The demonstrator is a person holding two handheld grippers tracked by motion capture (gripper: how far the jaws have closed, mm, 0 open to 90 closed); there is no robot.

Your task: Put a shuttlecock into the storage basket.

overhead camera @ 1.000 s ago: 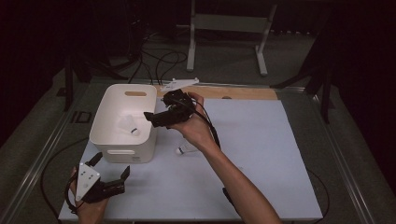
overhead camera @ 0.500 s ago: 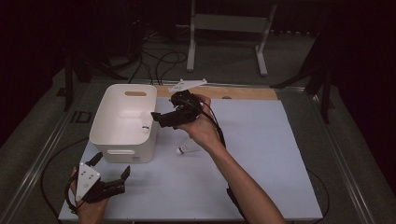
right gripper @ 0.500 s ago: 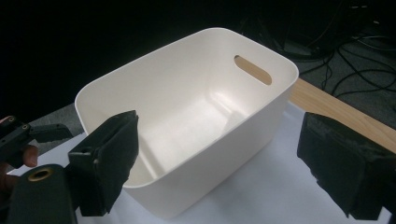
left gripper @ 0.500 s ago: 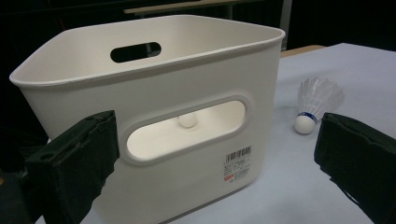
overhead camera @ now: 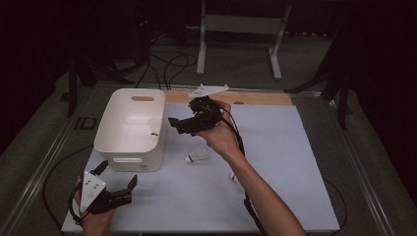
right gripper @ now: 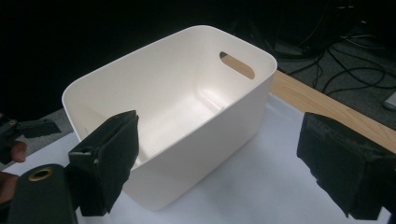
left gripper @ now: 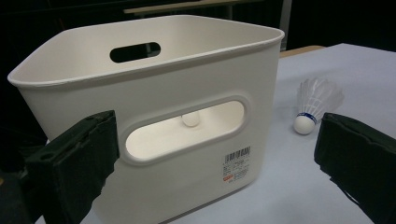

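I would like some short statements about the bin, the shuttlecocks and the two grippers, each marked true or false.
1. The right hand-held gripper is open and holds nothing. True.
2. The white bin lies tipped on its side. False: it stands upright on the table.
3. A shuttlecock lies on the table beside the bin. True.
4. The left hand-held gripper is shut on a shuttlecock. False: its jaws are open and hold nothing.
5. The bin has a handle slot in its wall. True.
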